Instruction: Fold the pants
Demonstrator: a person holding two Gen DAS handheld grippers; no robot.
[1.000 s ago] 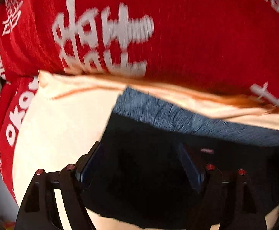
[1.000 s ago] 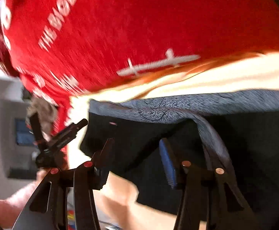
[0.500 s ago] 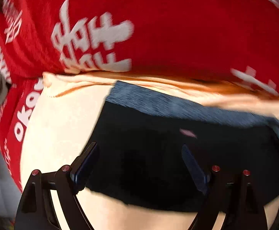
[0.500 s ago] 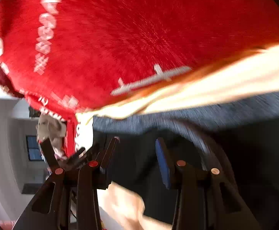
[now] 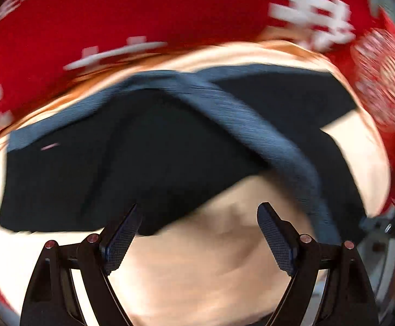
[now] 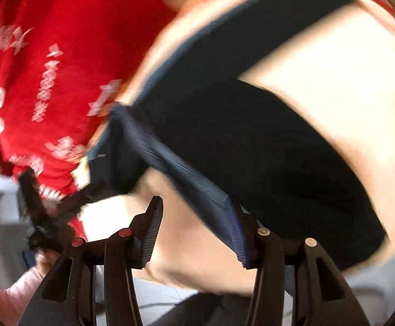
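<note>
Dark pants (image 5: 148, 163) with a grey-blue waistband (image 5: 251, 125) lie spread on a cream cloth (image 5: 211, 258); the picture is motion-blurred. My left gripper (image 5: 198, 209) hangs open over the pants' near edge, with cream cloth and a dark corner showing between its fingers and nothing gripped. In the right wrist view the pants (image 6: 265, 141) run diagonally. My right gripper (image 6: 193, 203) has its jaws opening; the waistband strip (image 6: 186, 174) ends against its right finger (image 6: 235, 233) and only cream cloth shows in the gap. The left gripper (image 6: 34, 203) appears there at the left.
A red blanket (image 5: 143, 13) with white lettering covers the surface beyond the cream cloth, seen also as the red blanket (image 6: 61, 54) in the right wrist view. A hand in a pink sleeve (image 6: 21, 285) holds the left gripper. Pale floor (image 6: 165, 296) shows below.
Both views have swung and rolled. The left gripper slid off the middle of the pants to their near edge and its jaws stand wider. The right gripper pulled back; the waistband now runs diagonally.
</note>
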